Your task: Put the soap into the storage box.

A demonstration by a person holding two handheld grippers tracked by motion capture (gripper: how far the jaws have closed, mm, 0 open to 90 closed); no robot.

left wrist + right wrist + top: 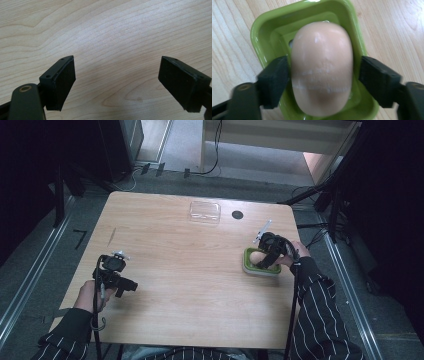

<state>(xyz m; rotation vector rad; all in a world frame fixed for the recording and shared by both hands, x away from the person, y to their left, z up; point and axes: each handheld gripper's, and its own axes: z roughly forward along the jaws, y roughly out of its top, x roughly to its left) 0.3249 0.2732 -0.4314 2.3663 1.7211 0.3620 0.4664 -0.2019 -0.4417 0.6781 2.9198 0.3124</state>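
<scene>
The right gripper (pixel 322 75) straddles the soap (pixel 322 67) in the green dish (pixel 262 27), its pads just off it. The left gripper (pixel 117 82) hangs wide open over the counter (pixel 112 30).

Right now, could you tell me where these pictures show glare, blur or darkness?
High view: dark surroundings, the table evenly lit. Right gripper view: the soap looks soft, with glare on the green dish rim. Left gripper view: wood grain sharp, faint shadow between the jaws.

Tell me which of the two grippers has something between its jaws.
The right gripper: its jaws flank a pale soap bar lying in the green dish, one jaw showing a gap. The left gripper stands open above bare table.
</scene>
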